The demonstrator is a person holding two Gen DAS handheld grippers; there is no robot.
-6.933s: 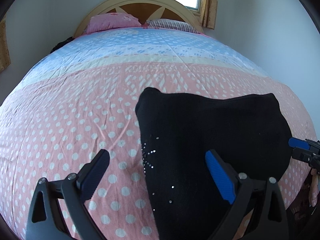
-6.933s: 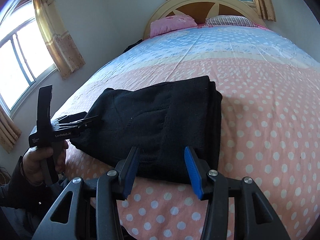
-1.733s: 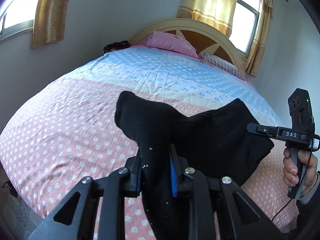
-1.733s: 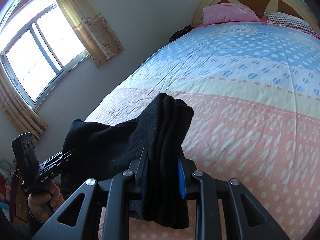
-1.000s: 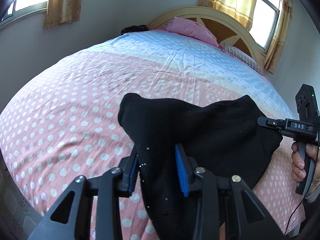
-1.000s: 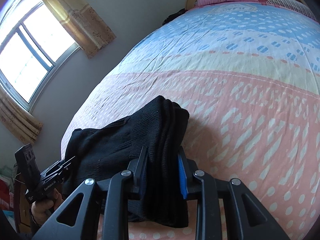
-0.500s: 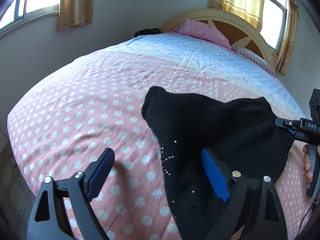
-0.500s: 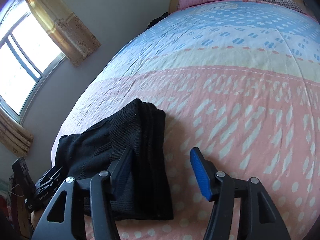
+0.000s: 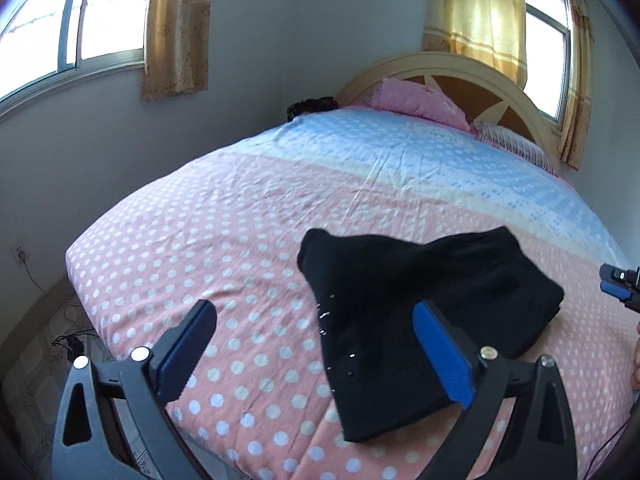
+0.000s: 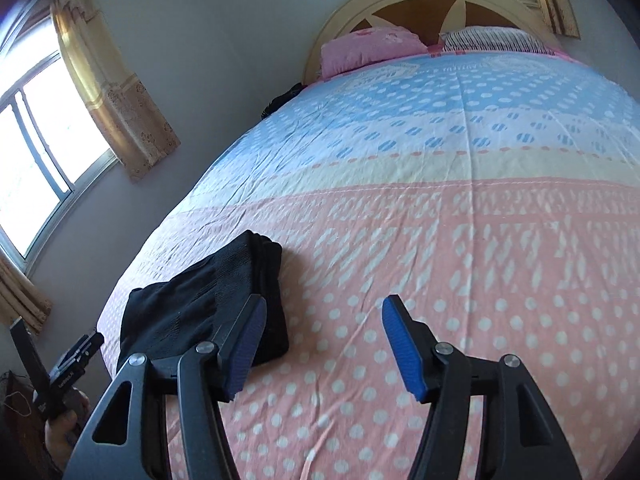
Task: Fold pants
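The black pants (image 9: 420, 312) lie folded in a thick bundle on the pink dotted bedspread (image 9: 200, 248) near the bed's foot corner. They also show in the right wrist view (image 10: 208, 304). My left gripper (image 9: 316, 344) is open and empty, raised above the bundle's near left edge. My right gripper (image 10: 320, 340) is open and empty, just right of the bundle. The right gripper's tip shows at the left wrist view's right edge (image 9: 618, 284). The left gripper shows at the right wrist view's lower left (image 10: 72, 364).
The bed has a wooden headboard (image 9: 460, 76), a pink pillow (image 9: 416, 98) and a striped pillow (image 10: 492, 40). A wall with curtained windows (image 10: 48, 152) runs along the bed's left side. A floor cable lies beside the bed (image 9: 68, 344).
Both grippers opened and let go of the pants, then drew back and up. The folded bundle now rests on the bed.
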